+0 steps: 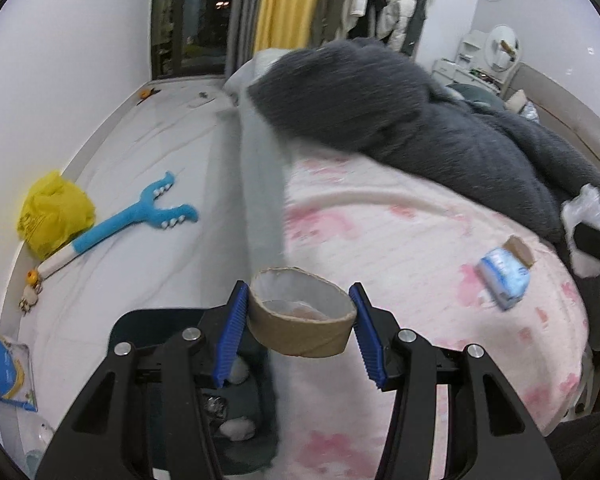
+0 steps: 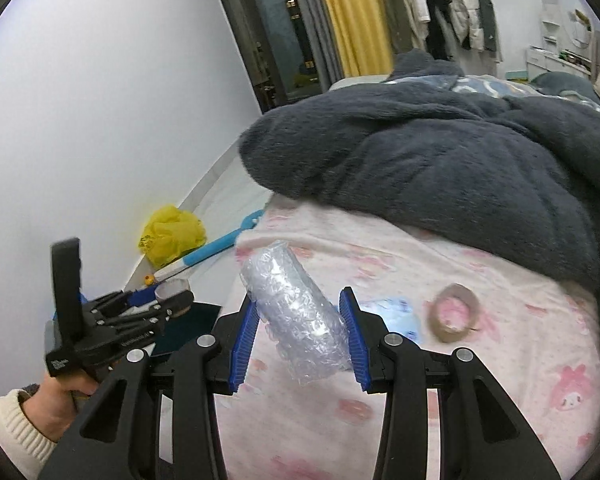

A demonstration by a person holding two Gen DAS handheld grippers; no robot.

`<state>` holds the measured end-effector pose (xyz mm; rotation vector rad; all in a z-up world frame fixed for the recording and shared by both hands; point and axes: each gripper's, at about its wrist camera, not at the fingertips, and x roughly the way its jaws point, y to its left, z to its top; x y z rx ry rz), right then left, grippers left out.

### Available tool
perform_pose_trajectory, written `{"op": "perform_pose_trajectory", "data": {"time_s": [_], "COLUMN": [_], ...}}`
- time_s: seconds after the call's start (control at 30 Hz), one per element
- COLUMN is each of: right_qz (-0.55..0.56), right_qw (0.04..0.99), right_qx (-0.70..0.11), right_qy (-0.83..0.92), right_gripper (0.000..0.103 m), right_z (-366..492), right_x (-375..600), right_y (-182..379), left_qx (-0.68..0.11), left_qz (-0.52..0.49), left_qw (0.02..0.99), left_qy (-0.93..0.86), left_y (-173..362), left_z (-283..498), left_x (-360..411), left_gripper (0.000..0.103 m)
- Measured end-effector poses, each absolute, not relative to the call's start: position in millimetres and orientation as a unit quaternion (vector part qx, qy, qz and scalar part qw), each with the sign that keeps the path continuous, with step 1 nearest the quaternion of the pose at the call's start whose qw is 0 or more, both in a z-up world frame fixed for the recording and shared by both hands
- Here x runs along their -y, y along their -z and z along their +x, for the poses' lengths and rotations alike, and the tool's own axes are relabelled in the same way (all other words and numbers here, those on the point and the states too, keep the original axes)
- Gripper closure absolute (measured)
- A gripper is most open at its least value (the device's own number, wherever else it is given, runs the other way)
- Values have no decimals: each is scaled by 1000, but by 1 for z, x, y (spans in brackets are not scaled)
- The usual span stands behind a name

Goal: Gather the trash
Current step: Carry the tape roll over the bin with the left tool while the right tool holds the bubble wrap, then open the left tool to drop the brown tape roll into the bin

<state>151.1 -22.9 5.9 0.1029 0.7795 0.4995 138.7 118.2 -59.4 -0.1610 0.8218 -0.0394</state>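
Nearest, my left tongs (image 1: pixel 298 334): clenched on a cardboard tape ring (image 1: pixel 302 314), pads on opposite sides of its wall, ring axis tilted up toward the lens; directly beneath and slightly left, the dark bin (image 1: pixel 156 322) on the floor beside the bed, white crumpled scraps already inside; I judge the ring needs only a short shift left before release; my right tongs (image 2: pixel 300 332): grasping a crushed clear plastic bottle (image 2: pixel 300 312), long axis running forward and up-left between the pads; bin lies to their left, so the left side is nearer it; further on the pink bedspread (image 2: pixel 500 360): a second tape ring (image 2: pixel 456 316), a blue tissue packet (image 1: pixel 504 272); beyond, grey blanket (image 2: pixel 440 160); floor by the wall, yellow bag (image 1: pixel 54 212)
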Motion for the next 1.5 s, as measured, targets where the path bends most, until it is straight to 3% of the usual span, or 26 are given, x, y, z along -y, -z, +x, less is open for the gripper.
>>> {"op": "perform_pose_trajectory", "data": {"time_s": [1.03, 1.27, 1.5], "right_qz": [-39, -56, -71], "right_qw": [835, 817, 801], "right_qx": [-426, -452, -478], "right_qy": [-345, -355, -353], "right_gripper": [61, 61, 61], "right_z": [151, 154, 158], "right_x": [-163, -202, -229], "right_y": [48, 74, 99], "left_qx": [-551, -580, -562], "left_qz": [-167, -173, -171], "left_qw": [815, 795, 809], "left_qy": [-58, -42, -38], "left_y": [189, 209, 201], "left_z": [103, 96, 86], "left_x": [-253, -262, -276], "left_gripper": [48, 29, 29]}}
